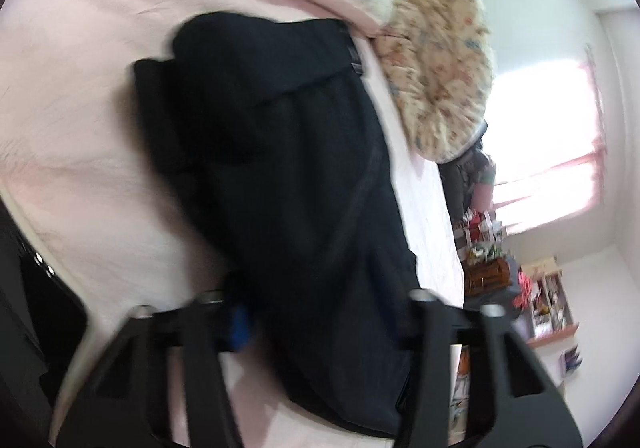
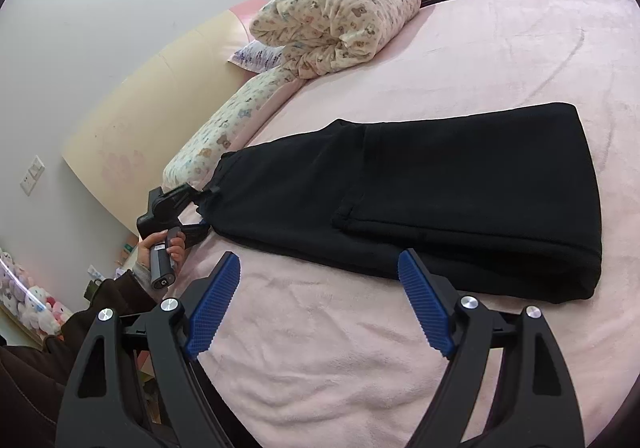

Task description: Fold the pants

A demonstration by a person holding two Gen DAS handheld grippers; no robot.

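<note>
Our black pants (image 2: 420, 203) lie folded on the pink bed (image 2: 480, 47), bare blanket around them. Our left gripper (image 2: 200, 203) sits at the waistband edge, grip unclear; our right gripper (image 2: 320, 300) hovers spread wide beside the near edge.

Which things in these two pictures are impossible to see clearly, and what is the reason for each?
- Left gripper fingertips, left wrist view: the black pants cover them, and motion blur smears the picture.
- Whether that gripper clamps the waistband, right wrist view: too small and dark.
- Pants' underside, both views: it lies on the pink bed.
- Person's body, right wrist view: cut off by the left edge; only one hand shows.
</note>
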